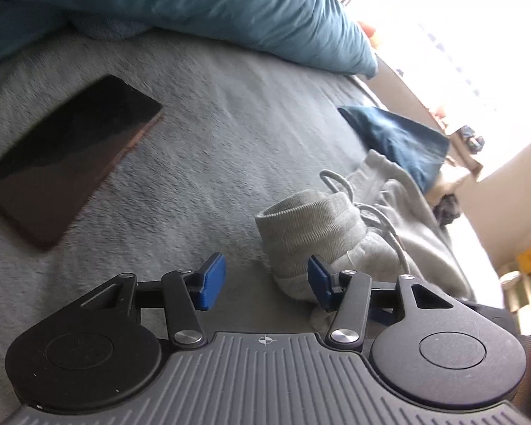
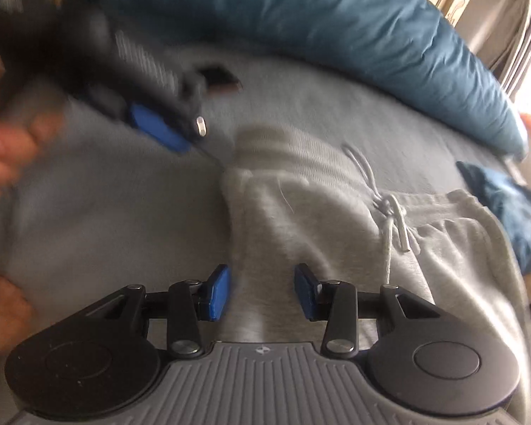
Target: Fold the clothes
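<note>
A: Sweatpants (image 2: 322,205) on the bed (image 1: 201,163), grey, bunched, drawstring (image 2: 389,212) knotted, ribbed cuff (image 1: 301,230) rolled up.
B: Which way from the fingers?
A: Straight ahead of the right gripper (image 2: 262,292), fabric beneath it; long axis unclear. Left gripper (image 1: 267,281) at the cuff.
B: Fingers?
A: Both spread wide, holding nothing.

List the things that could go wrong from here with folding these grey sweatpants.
1. The drawstring lies loose on the grey sweatpants; a finger of the open right gripper could snag it.
2. The phone lies on the blanket near the open left gripper; a swept fold might push or cover it.
3. The ribbed cuff is bunched upright, so the fold may turn out lumpy.
</note>
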